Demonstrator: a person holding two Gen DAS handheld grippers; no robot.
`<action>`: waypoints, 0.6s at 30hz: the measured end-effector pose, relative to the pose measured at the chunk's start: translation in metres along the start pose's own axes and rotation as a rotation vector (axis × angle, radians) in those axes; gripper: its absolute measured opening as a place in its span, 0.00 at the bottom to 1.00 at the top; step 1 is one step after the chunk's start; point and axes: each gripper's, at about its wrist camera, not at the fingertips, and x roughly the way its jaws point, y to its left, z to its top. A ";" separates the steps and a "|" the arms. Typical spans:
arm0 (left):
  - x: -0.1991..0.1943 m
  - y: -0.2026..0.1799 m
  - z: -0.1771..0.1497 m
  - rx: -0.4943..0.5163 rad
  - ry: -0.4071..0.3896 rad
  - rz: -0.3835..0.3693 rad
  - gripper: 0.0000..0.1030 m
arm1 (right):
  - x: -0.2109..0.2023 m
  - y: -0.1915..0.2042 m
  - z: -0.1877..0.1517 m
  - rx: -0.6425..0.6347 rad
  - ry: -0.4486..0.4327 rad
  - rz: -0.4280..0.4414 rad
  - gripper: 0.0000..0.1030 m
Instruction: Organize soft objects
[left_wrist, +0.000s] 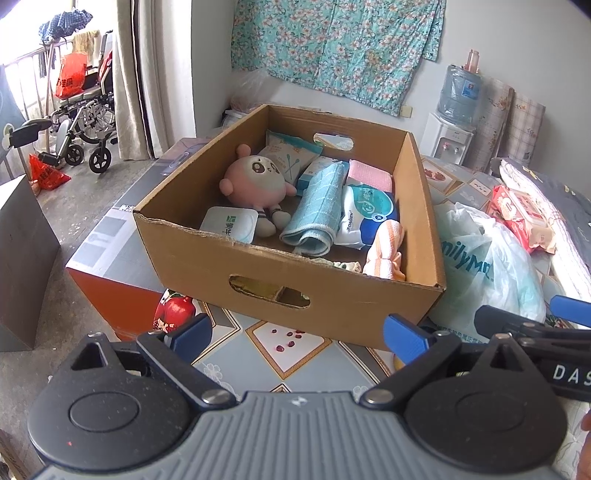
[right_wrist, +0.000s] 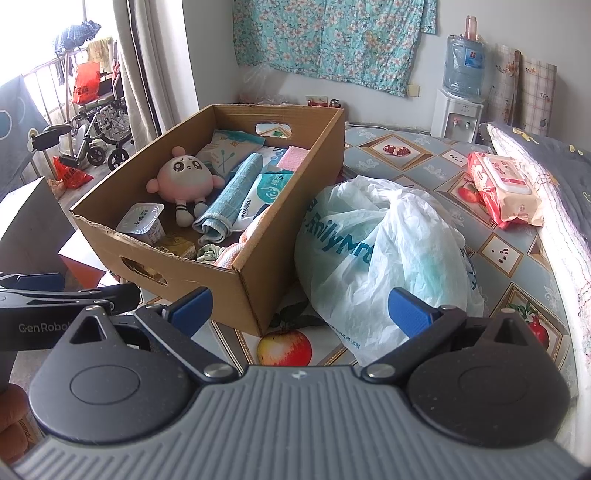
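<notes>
Right wrist view: patterned worktop (right_wrist: 424, 155) carries cardboard box (right_wrist: 258, 236); water dispenser (right_wrist: 458, 114) upper right; both tongs (right_wrist: 300, 307) (left_wrist: 297, 332) gape empty.

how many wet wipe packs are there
2. A blue and white pack lies in the cardboard box, right of the rolled blue towel. A red pack sits outside on the table. Others may be buried.

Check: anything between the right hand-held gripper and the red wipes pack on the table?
Partly. The white plastic bag lies just ahead of the open right hand-held gripper; the red wipes pack sits farther back-right on the patterned tablecloth. Passing right of the bag looks clear.
</notes>
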 end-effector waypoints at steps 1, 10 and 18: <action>0.000 0.000 0.000 0.000 0.000 0.000 0.97 | 0.000 0.000 0.000 0.000 0.000 0.000 0.99; 0.001 0.000 0.000 -0.002 0.002 0.000 0.97 | 0.002 0.001 -0.002 0.001 0.001 -0.002 0.99; 0.001 0.001 -0.001 -0.005 0.005 0.000 0.97 | 0.004 -0.002 -0.003 0.007 0.006 -0.004 0.99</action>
